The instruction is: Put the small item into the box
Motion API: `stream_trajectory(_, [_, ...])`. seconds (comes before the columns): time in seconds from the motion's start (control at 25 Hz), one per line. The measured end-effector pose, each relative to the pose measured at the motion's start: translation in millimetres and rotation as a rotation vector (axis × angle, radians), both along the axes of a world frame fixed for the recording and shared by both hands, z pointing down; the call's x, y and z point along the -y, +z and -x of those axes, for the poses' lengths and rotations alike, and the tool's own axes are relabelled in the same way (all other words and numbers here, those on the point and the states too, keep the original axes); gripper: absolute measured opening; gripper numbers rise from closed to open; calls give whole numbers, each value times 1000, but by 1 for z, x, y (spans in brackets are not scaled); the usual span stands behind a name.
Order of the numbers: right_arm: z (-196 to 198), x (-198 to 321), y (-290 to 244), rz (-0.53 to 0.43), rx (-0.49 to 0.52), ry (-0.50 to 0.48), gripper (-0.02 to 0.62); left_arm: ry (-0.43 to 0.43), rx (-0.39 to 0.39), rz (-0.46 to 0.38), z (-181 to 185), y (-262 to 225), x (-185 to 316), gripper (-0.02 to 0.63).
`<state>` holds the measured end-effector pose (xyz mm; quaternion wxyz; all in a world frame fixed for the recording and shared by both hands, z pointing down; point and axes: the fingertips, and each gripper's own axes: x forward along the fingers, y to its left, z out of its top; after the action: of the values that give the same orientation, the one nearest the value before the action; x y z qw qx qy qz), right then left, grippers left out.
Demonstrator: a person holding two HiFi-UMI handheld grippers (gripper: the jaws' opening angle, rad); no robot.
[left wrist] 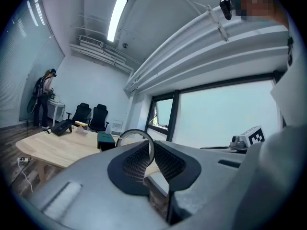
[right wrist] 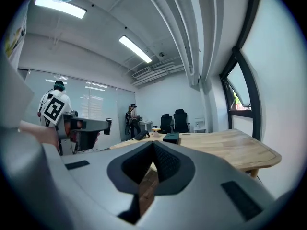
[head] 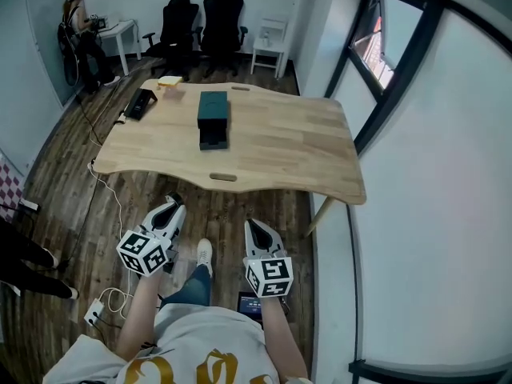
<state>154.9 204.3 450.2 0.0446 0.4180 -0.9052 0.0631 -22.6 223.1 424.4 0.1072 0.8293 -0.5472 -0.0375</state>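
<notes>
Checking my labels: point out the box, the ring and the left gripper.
box (head: 214, 107), head view, on its lid.
ring (left wrist: 133, 130), left gripper view, top of its arc.
left gripper (head: 171, 202), head view, between its fingertips.

A pale wooden table with a wavy edge (head: 272, 146) fills the upper middle of the head view, on dark plank flooring (head: 232, 206). At top centre, two black office chairs (head: 224, 18) stand left of a small white side table (head: 268, 46). A dark-framed window (head: 384, 46) sits upper right, above a plain white wall (head: 448, 182). Long ceiling tube lights (right wrist: 136, 49) glow overhead.
</notes>
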Motion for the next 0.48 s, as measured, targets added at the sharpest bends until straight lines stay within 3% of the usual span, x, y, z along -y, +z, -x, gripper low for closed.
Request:
stream_trajectory(0.24, [25,66,19,-5,-82,-19,5,-27,-18,31,27,20,74,35])
stream_trajectory(0.48, [60,183,29,57,-92,23,5,-4,-8,55,65,29,190,35])
